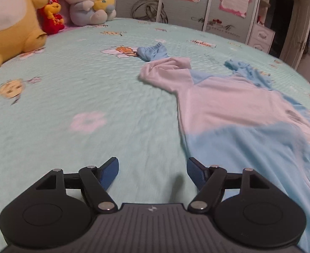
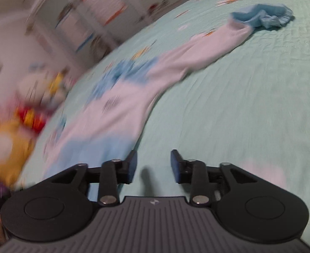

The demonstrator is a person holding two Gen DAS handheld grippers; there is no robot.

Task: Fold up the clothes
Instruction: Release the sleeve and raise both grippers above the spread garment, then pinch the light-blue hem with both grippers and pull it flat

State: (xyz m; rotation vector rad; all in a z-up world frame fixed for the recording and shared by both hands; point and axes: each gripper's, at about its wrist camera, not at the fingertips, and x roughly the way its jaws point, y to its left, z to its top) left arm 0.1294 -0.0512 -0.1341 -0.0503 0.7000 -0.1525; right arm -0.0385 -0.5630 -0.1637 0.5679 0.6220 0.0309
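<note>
Garment (image 1: 235, 105): soft matt cloth, white and pale blue, smooth with loose creases; bedspread (image 1: 91, 80) is mint quilted cloth, puckered, matt, with printed bees. Left gripper (image 1: 152, 174) and right gripper (image 2: 153, 165): matt black plastic arms, shiny metal pivot pins, ribbed grey housing, textured blue pads (image 1: 110, 174). Plush toys (image 1: 11, 21) at the bedspread's far left corner look fuzzy.

A bed (image 1: 74, 88) with a mint-green quilted cover printed with bees and flowers carries everything. A white and light-blue garment (image 1: 235, 109) lies spread flat on it, ahead and to the right of the left jaws, one sleeve reaching away toward the far side. Well beyond the jaws, plush toys (image 1: 85, 2) sit along the bed's far-left edge.
</note>
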